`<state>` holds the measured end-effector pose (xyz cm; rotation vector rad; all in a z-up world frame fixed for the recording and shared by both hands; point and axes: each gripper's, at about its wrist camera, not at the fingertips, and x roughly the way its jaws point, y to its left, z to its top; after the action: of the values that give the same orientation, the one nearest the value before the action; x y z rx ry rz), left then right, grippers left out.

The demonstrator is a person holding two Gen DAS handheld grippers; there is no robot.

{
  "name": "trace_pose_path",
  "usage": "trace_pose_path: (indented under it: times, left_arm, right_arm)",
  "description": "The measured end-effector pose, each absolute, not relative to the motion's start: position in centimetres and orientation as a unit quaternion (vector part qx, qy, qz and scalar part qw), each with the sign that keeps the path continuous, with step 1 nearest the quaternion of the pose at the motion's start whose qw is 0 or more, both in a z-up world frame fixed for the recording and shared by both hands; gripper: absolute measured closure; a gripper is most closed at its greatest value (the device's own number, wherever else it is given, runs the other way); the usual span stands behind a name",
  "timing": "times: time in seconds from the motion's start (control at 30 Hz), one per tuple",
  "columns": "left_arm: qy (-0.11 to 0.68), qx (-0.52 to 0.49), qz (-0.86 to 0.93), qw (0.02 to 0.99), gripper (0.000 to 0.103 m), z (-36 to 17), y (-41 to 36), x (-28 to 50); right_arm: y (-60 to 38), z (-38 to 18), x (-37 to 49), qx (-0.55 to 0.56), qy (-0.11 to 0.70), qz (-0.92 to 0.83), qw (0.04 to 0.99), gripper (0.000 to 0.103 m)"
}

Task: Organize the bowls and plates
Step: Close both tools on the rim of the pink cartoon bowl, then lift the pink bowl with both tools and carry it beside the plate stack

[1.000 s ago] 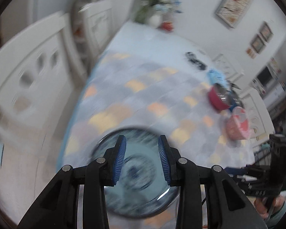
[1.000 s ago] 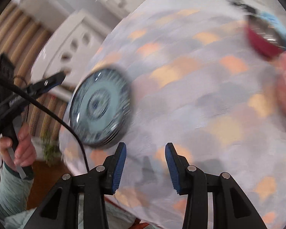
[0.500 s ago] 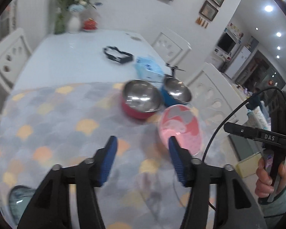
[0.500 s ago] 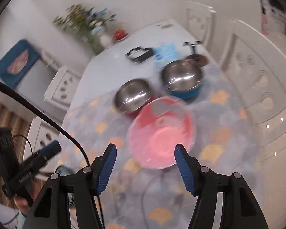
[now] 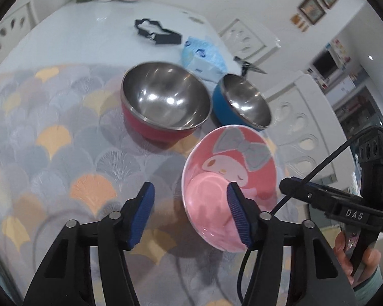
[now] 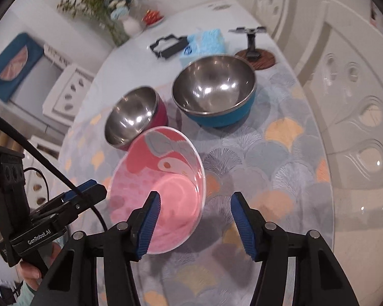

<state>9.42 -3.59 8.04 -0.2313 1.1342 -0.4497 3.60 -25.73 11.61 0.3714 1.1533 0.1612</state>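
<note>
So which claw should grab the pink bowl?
Probably either. The pink bowl sits between them: the left claw straddles one rim, the right claw the opposite rim. Both are closing, neither pressing yet.

tissue pack (image 5: 204,57), black frame (image 5: 157,32), vase (image 6: 130,24)

The left gripper (image 5: 190,215) points steeply downward, its two blue ribbed pads apart and closing, with nothing pressed between them. From the right wrist view its black body shows at the lower left edge, held by a hand (image 6: 29,271) whose fingers wrap the handle below — a pale green sleeve cuff at the wrist.

The right gripper (image 6: 198,223) also points steeply down, its blue pads apart and closing on nothing. In the left wrist view it appears at the right edge, gripped by the other hand (image 5: 355,251) — fingers curled round the handle, a pale green cuff just below.
</note>
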Motion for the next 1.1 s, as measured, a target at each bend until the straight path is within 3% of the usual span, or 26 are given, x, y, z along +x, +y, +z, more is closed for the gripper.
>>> trace_pose_path:
  times: [0.2,0.43,0.67,1.1]
  left_arm:
    - [0.543,-0.127,-0.184,0.809,0.064,5.7,-3.8,10.0]
    - [0.549,-0.173,-0.181,0.797,0.078,4.1,-3.4,10.1]
    - [0.549,-0.183,-0.192,0.793,0.089,3.9,-4.2,9.8]
    - [0.537,-0.162,-0.194,0.805,0.09,6.9,-4.7,7.1]
  right_arm:
    - [-24.8,8.5,5.1,0.161,0.565,0.104,0.803,0.056]
    - [-23.7,6.2,4.8,0.15,0.578,0.116,0.794,0.077]
    - [-23.8,5.9,4.6,0.152,0.576,0.125,0.793,0.085]
    - [-23.9,8.2,2.6,0.148,0.56,0.122,0.806,0.085]
